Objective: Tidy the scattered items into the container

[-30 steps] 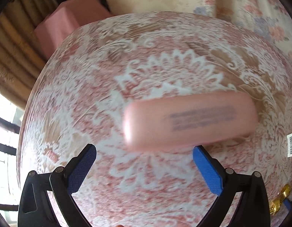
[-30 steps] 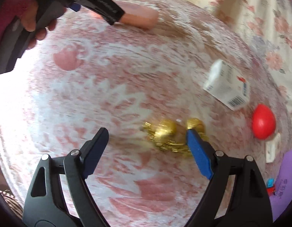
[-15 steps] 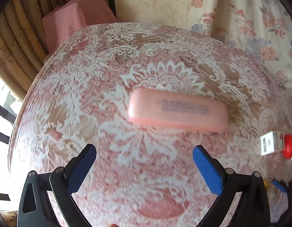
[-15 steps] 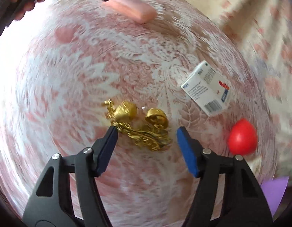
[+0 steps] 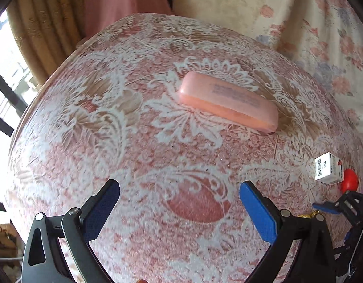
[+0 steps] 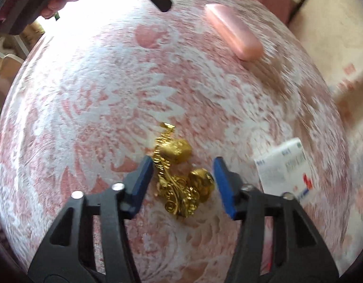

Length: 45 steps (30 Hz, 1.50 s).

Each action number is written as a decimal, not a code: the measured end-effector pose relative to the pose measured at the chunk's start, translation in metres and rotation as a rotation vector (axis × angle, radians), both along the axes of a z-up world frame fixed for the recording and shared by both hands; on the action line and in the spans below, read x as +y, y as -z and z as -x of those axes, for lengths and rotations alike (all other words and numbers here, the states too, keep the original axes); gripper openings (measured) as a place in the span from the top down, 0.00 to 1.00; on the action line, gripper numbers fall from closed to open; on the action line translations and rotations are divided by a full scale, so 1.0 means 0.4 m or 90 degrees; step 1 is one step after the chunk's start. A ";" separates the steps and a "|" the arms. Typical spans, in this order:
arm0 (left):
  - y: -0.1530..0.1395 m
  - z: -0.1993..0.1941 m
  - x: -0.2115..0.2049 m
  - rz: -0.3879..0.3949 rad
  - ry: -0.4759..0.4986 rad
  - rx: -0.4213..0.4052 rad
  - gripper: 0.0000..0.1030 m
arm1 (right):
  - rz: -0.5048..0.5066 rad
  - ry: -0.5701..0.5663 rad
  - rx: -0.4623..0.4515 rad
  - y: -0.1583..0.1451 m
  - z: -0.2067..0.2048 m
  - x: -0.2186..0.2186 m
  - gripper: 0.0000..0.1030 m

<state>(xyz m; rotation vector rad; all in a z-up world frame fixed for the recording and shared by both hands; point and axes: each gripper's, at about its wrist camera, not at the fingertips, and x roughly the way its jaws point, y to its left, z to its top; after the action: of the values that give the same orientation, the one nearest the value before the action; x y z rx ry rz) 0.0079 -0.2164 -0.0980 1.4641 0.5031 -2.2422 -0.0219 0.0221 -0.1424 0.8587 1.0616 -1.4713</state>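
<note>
Since a second ago the right gripper (image 6: 183, 184) has narrowed its jaws and come down around the gold trinket (image 6: 181, 172); the left gripper (image 5: 179, 210) has backed away from the pink case (image 5: 228, 102).

Right jaws now bracket the trinket, part-closed, not clearly touching it. Left jaws stand spread and empty. Case, trinket, white box (image 5: 328, 168) and red ball (image 5: 351, 181) all lie on the bench (image 5: 87, 141); the case looks shut.

I judge the tangled, bumpy trinket could slip or dangle loose if only one lobe gets pinched.
</note>
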 end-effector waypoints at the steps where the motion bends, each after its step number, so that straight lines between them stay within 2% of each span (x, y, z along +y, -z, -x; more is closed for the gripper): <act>1: -0.005 -0.003 0.003 0.002 -0.001 0.001 0.00 | 0.002 -0.008 -0.003 -0.001 -0.005 0.001 0.52; 4: -0.015 -0.004 0.011 0.008 -0.006 0.001 0.00 | 0.011 -0.026 -0.010 -0.003 -0.019 0.006 0.54; 7: -0.012 0.011 0.018 -0.011 -0.016 0.004 0.00 | 0.018 -0.022 -0.019 -0.003 -0.021 0.014 0.54; 17: 0.001 0.133 0.051 -0.075 -0.080 0.022 0.00 | 0.035 0.047 0.006 0.015 -0.032 0.003 0.61; 25: -0.006 0.200 0.036 -0.049 -0.100 0.007 0.00 | 0.045 0.058 0.010 0.017 -0.062 -0.051 0.63; 32: 0.000 0.225 0.007 -0.043 -0.114 -0.011 0.00 | 0.049 0.025 0.009 0.019 -0.094 -0.077 0.63; 36: 0.001 0.237 -0.004 -0.049 -0.143 -0.009 0.00 | 0.051 0.006 0.009 0.021 -0.113 -0.092 0.63; 40: 0.006 0.254 -0.022 -0.056 -0.198 -0.013 0.00 | 0.053 -0.013 0.009 0.022 -0.132 -0.106 0.63; 45: 0.029 0.292 -0.045 -0.095 -0.270 -0.029 0.00 | 0.053 -0.039 0.010 0.024 -0.164 -0.125 0.63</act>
<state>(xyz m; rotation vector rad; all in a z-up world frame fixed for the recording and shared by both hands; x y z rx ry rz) -0.1089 -0.2345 -0.1096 1.3248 0.8893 -1.8673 0.0436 -0.0280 -0.1520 0.7509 1.0227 -1.4629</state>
